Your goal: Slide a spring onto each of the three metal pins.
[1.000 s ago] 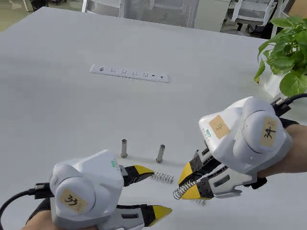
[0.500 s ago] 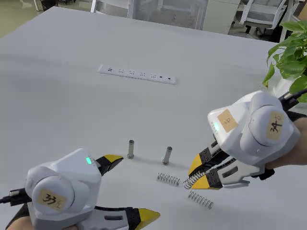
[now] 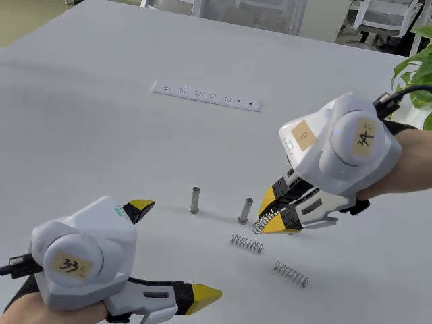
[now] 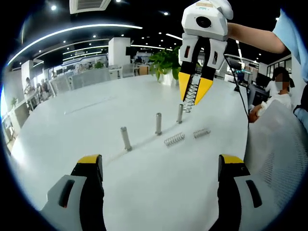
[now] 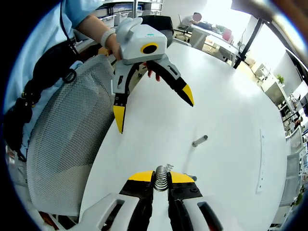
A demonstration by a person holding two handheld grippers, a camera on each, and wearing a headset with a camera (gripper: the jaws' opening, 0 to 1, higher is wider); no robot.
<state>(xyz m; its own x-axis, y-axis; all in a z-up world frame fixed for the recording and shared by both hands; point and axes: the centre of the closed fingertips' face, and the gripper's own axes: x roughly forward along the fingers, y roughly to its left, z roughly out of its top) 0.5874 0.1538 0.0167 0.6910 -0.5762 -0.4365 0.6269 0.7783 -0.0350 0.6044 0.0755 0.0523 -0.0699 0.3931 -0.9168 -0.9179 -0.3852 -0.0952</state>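
Office bench top (image 3: 101, 121) is carrying a power strip (image 3: 204, 96) far back, with the job sitting near us. We're clamping one spring (image 3: 260, 223) in the right gripper (image 3: 266, 219). The jaws are pinched on its upper length, so the lower coils are sticking out past the tips, free to go over a pin. Its long axis is running down and left in the head view and steeply downward in the left gripper view. The free end is just beside the top of the target pin (image 3: 246, 210) and, we're judging, not yet over it. The middle pin (image 4: 158, 123) and near pin (image 4: 125, 138) are standing upright in the same row. Two spare springs (image 3: 246, 243) are lying flat on the bench beside the pins, axes along the surface, waiting their turn. Left gripper (image 3: 185, 248) is hovering low with jaws wide and nothing in them, probably being held clear of the insertion.
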